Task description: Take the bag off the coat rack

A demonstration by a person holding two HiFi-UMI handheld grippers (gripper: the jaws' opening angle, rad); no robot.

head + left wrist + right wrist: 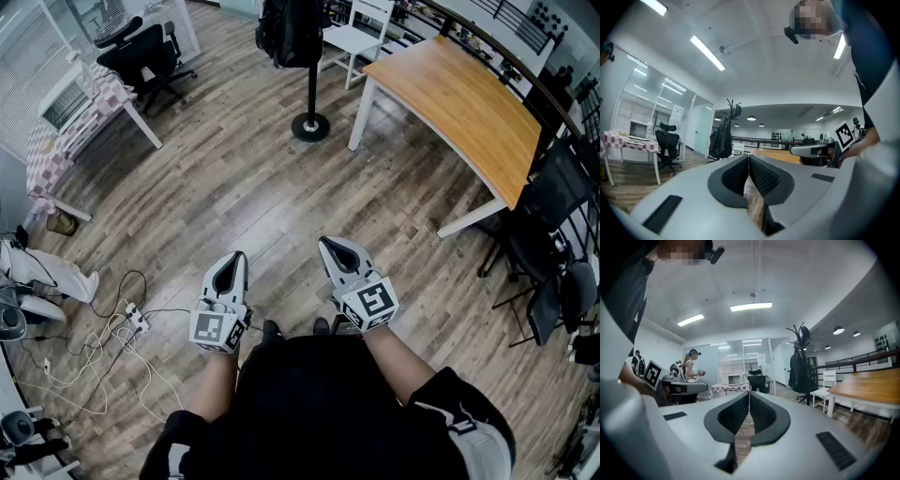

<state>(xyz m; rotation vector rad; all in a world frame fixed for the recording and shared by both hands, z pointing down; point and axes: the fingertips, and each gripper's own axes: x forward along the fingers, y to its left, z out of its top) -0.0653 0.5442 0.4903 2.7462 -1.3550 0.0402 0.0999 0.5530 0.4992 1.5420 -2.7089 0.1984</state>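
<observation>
My left gripper (237, 261) and right gripper (328, 246) are both pressed together, empty — the black bag (799, 371) hangs lengthwise down the coat rack (311, 86).

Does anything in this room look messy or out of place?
Only the floor at left: a loose tangle of white cables sprawls around a power strip, untidy and probably easy to trip on. The bag hangs normally on the coat rack, and the wooden table stands square.
</observation>
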